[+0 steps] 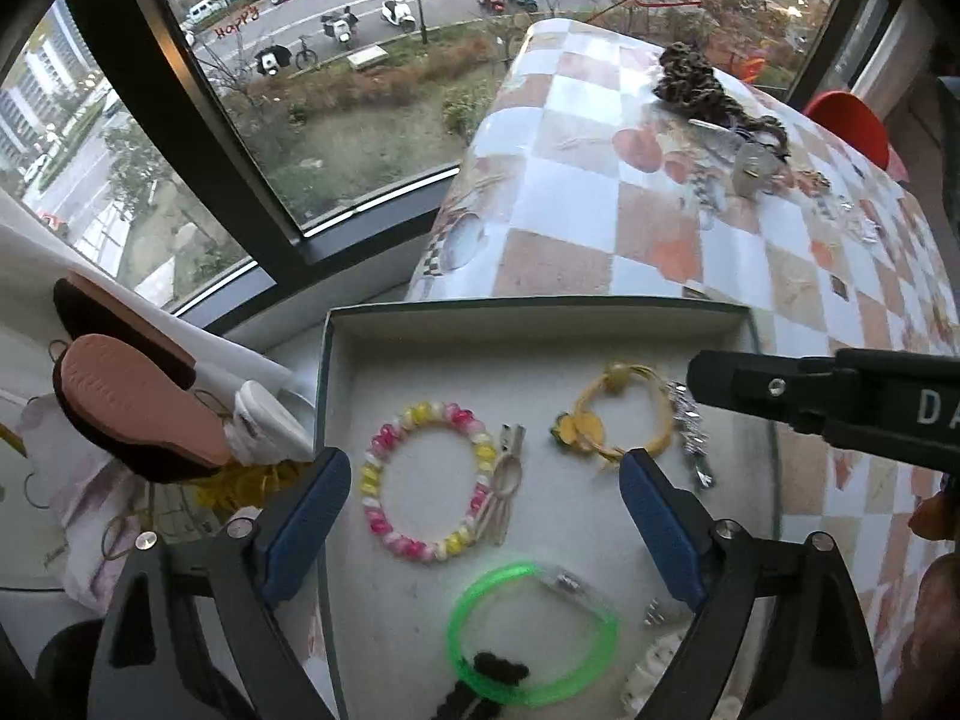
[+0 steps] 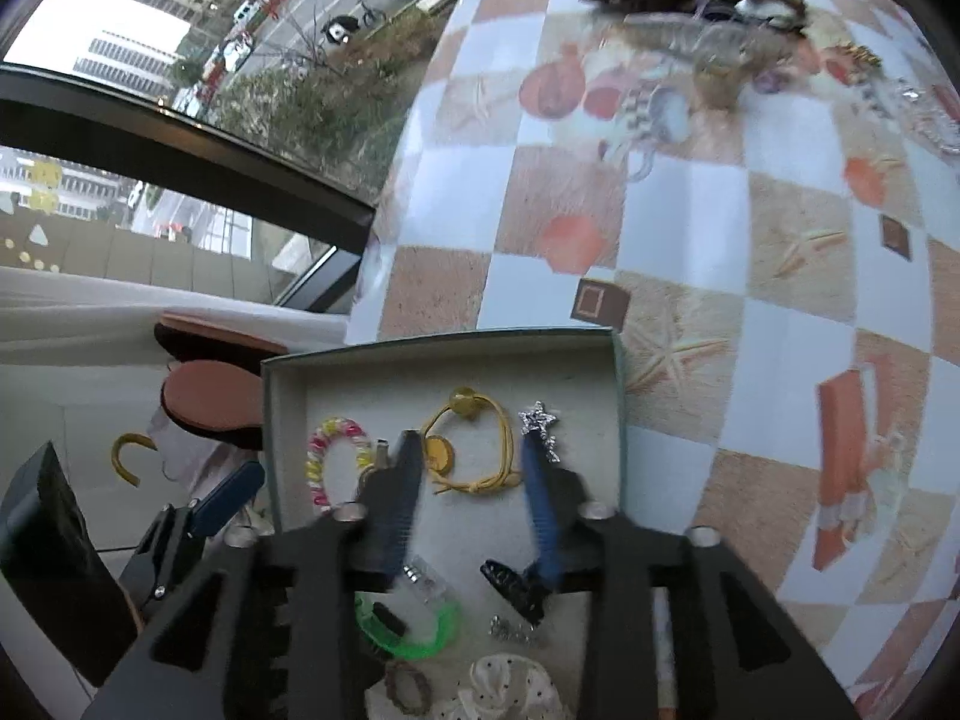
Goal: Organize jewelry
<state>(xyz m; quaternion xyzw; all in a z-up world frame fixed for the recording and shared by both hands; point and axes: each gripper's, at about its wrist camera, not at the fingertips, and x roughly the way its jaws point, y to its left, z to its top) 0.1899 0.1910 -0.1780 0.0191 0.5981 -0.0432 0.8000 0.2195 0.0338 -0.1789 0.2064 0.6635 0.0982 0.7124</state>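
Both the left gripper (image 1: 486, 480) and right gripper (image 2: 474, 480) hang open and empty over the box (image 1: 540, 315), where the light, stiff bead bracelet (image 1: 429, 480) is best pinched across its rim.

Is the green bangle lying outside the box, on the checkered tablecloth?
No, the green bangle lies inside the box, below the pink and yellow bead bracelet.

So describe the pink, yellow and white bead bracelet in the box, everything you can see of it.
The bead bracelet is a closed ring of glossy, plastic-looking beads in runs of pink, yellow and white. It lies flat on the pale floor of the open box, in the left half. A small silvery clip touches its right edge. No gripper touches it.
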